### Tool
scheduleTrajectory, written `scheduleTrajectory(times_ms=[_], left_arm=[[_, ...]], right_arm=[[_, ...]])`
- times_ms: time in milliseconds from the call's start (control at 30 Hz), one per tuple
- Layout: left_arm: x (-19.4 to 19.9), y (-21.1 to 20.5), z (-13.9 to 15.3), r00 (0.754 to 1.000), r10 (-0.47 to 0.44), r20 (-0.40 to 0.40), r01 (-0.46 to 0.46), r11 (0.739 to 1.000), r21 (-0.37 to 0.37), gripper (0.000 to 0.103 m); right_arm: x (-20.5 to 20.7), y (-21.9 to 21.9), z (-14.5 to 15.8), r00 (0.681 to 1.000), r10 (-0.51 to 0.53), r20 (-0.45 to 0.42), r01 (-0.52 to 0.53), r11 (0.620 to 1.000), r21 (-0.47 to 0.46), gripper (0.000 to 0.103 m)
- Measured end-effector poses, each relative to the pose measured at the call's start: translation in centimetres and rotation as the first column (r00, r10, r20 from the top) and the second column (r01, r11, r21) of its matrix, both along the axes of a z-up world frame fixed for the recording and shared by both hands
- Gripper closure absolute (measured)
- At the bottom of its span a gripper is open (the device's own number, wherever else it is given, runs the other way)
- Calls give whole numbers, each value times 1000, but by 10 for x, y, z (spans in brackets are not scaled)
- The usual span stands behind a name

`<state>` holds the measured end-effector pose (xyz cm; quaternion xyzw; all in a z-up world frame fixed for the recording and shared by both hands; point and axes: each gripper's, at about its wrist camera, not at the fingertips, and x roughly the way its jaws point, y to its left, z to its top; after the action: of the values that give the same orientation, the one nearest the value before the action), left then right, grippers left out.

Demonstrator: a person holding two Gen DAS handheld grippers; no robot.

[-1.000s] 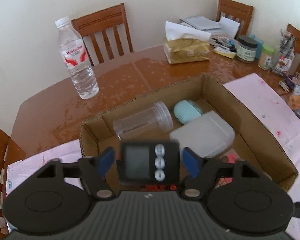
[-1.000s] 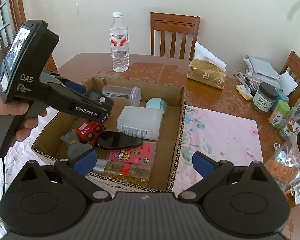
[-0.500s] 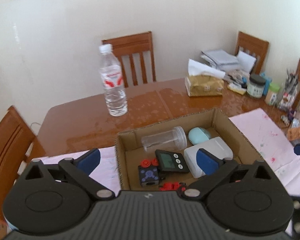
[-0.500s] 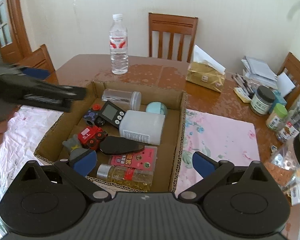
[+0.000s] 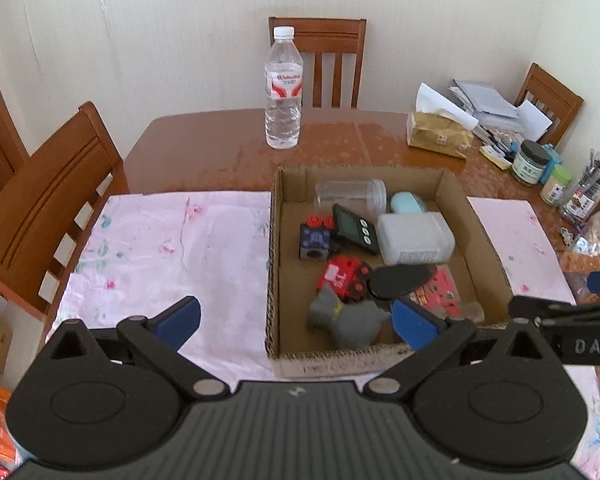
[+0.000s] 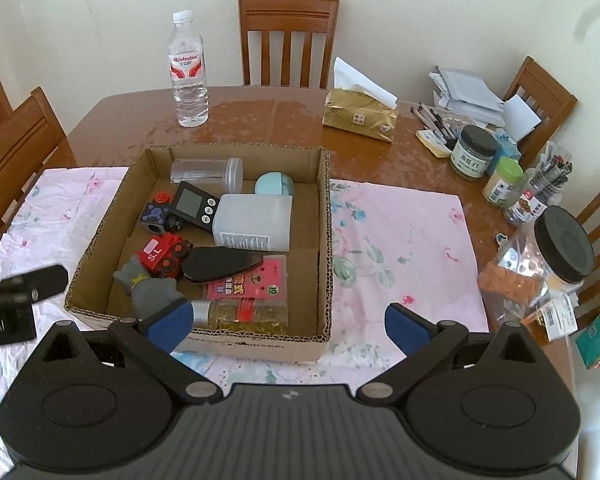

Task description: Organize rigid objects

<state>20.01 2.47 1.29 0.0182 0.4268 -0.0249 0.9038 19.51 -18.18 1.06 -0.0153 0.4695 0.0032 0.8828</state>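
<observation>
Both claws — left gripper [image 5: 296,320] and right gripper [image 6: 286,322] — stand wide open, holding nothing. The timer [image 6: 194,205] lies inside the cardboard box [image 6: 326,240], propped on neighbouring items. Risk: crowded contents — a further drop could dislodge it.

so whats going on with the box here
A person holds a gripper in each hand above a table, sorting small things into a cardboard box. The left gripper and the right gripper are both open and empty. A timer, a toy car and a white bottle already lie inside.
</observation>
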Motion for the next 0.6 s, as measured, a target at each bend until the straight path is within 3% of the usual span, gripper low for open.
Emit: scheduleTrajectory(times_ms=[600], left_arm=[[-9,-7,7,1000,6,-12,-5,1000,30,1]], right_arm=[[-6,5,4,1000,0,-5,0,1000,1,0]])
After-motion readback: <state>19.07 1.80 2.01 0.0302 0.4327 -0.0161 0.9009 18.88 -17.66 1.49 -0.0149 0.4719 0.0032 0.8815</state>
